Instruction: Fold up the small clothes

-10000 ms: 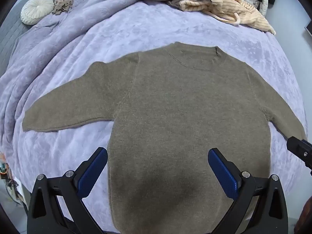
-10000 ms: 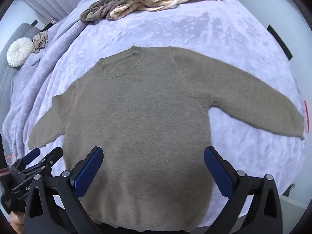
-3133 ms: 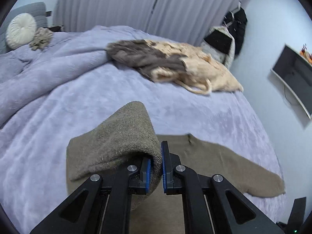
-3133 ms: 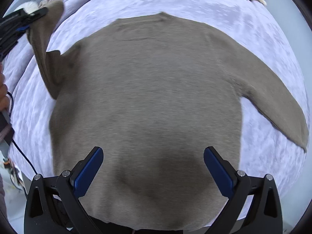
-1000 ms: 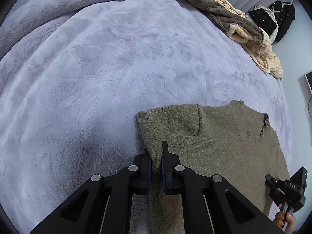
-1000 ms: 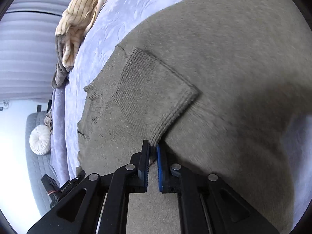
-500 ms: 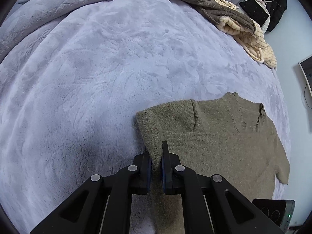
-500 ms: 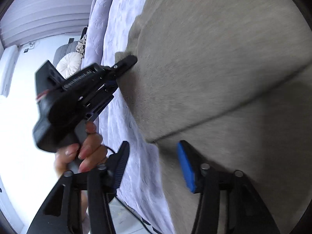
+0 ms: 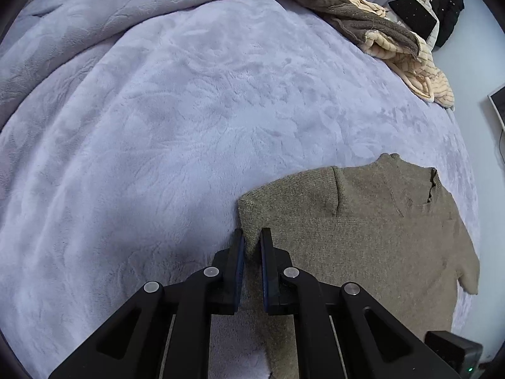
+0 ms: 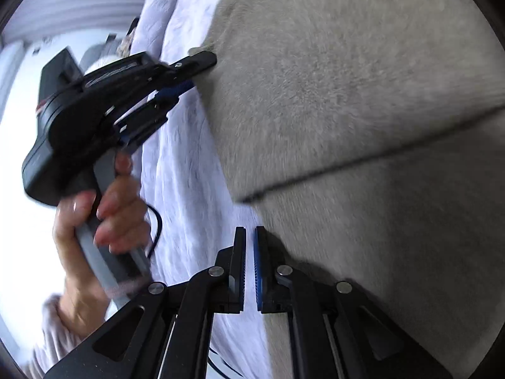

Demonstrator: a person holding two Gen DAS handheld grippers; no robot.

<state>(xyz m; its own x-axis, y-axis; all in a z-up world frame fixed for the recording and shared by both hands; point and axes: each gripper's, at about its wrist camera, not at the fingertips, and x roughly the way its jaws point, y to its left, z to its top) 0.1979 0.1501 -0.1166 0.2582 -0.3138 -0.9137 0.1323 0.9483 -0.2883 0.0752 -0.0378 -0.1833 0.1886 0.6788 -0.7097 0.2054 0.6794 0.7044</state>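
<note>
The left gripper (image 9: 251,240) is clamped on the sweater (image 9: 363,240) at its folded side edge, likely for the next fold. At five o'clock, the right gripper (image 10: 250,240) has pinched the hem edge (jaws together, grip unclear).

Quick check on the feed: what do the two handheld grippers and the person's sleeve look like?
Both grippers, left gripper and right gripper, have black angular fingers with silver rivets and ribbed blue pads. The left one has a black pistol-style body, grey handle and dark cable. The sleeve is light-coloured.
</note>
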